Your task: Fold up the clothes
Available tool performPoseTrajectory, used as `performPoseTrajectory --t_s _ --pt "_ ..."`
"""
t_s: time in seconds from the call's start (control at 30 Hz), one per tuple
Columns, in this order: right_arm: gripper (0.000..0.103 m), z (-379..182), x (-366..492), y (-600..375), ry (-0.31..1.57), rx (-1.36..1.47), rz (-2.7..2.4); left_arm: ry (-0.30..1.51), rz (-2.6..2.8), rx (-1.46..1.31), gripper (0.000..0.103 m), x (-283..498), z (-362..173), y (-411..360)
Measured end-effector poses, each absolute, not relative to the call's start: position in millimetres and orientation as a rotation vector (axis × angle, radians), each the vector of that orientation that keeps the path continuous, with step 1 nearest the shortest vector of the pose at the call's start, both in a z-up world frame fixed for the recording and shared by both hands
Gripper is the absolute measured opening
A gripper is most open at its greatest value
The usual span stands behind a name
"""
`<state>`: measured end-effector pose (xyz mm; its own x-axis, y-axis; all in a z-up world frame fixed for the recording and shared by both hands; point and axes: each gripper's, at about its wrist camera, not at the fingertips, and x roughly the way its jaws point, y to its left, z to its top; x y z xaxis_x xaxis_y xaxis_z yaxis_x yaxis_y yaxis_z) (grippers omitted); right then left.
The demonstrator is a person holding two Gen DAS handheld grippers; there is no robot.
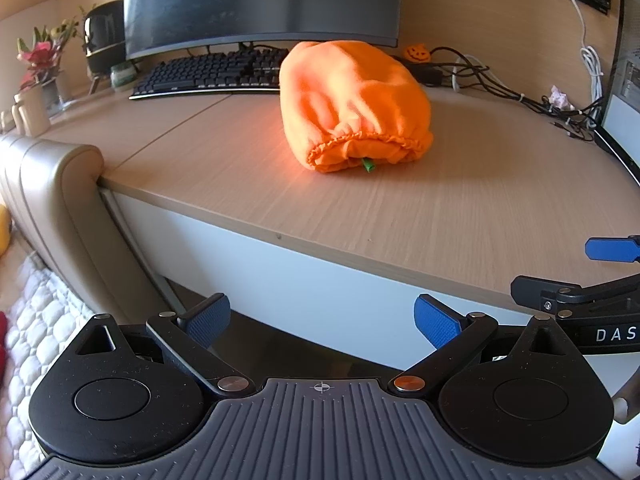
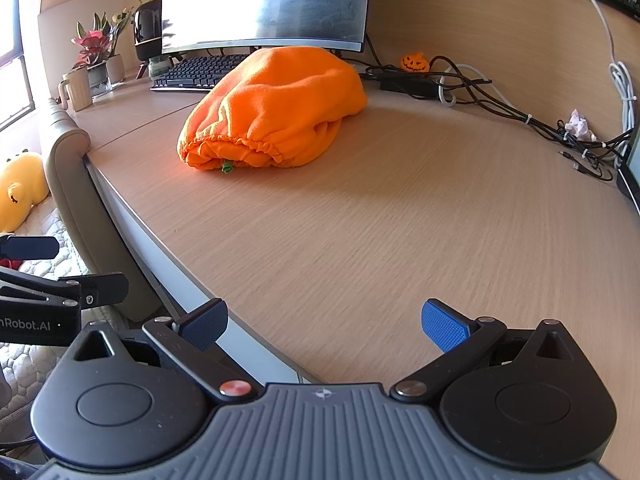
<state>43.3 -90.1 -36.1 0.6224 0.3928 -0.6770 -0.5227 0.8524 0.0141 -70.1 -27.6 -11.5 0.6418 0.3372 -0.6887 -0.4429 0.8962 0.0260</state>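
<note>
Orange garment (image 1: 354,106) looks soft, light, a bit fluffy; best grip prob. at gathered hem (image 1: 368,142). Left gripper (image 1: 322,320) & right gripper (image 2: 325,322): jaws spread, holding nothing.

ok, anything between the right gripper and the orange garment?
Nothing. In the right wrist view only bare wooden desk lies between the open right gripper and the folded orange garment.
</note>
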Motion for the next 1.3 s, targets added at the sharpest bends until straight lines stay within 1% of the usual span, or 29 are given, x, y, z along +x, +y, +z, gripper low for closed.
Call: performPoseTrajectory --t_s 1.3 --pt "0.103 -35.6 42.8 -89.3 0.719 -0.195 0.529 0.767 0.480 -0.176 0.101 -72.6 -12.7 -22.8"
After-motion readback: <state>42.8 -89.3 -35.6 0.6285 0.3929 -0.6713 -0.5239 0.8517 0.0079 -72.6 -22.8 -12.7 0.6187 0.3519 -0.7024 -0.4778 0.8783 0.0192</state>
